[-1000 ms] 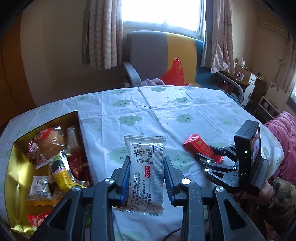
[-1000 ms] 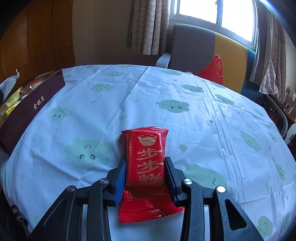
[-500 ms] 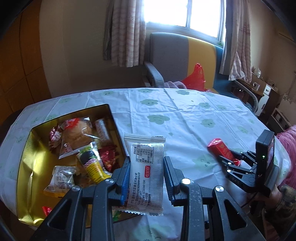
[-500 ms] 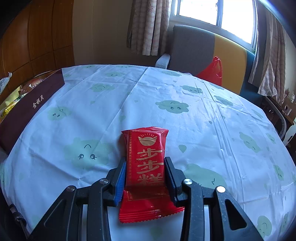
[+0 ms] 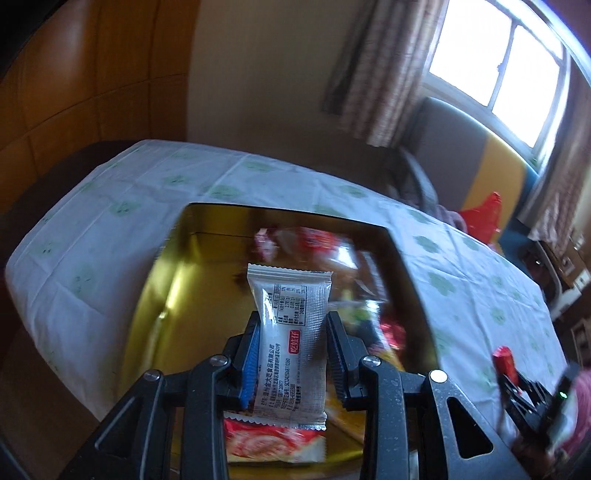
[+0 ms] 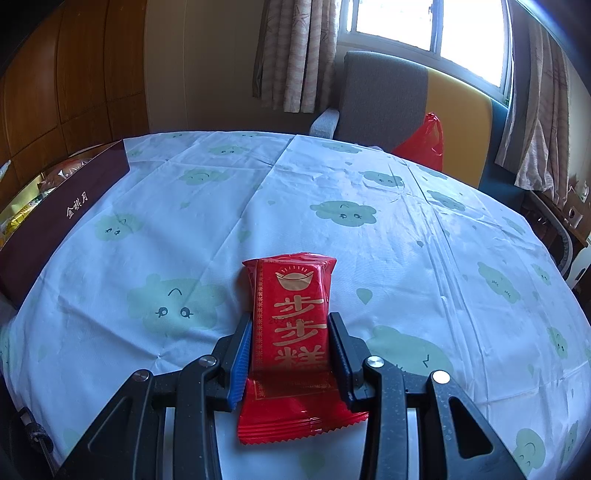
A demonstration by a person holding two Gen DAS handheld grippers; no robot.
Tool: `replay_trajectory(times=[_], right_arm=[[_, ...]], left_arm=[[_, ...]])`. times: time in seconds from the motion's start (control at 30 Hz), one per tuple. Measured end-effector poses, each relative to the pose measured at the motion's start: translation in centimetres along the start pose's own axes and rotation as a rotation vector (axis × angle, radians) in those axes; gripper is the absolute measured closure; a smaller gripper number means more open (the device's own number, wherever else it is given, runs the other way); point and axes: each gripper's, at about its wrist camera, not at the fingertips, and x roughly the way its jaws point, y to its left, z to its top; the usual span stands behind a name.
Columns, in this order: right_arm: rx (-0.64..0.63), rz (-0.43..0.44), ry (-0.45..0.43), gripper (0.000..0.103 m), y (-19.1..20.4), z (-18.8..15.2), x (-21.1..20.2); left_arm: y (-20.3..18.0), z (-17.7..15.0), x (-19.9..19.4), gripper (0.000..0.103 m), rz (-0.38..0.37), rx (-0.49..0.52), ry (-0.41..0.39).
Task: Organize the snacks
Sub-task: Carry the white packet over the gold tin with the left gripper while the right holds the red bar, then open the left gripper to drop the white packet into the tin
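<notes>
Two grippers clamping snack packets (image 5: 291, 332), cloud-print tablecloth (image 6: 332, 192), curtained window (image 6: 424, 22), armchair (image 6: 388, 92).

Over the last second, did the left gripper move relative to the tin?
Yes. The left gripper, shut on the white packet, has swung left from over the tablecloth to over the gold tin.

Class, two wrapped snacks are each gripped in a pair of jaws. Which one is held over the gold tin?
The white-and-silver printed snack packet, gripped by the left gripper, hangs over the gold tin. The red packet with gold characters is over tablecloth.
</notes>
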Motion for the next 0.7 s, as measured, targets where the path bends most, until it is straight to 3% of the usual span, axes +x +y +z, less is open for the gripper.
replay_trajectory(times=[0.43,0.7], right_arm=[[0.004,0.003,-0.002,0.064,0.0,0.0,0.0],[0.005,0.003,-0.004,0.064,0.0,0.1,-0.1]], left_arm=[[1.6,2.8,8.5,0.067,0.076,-0.024,0.13],[1.5,1.1,6.5,0.065,0.131,-0.018,0.074]])
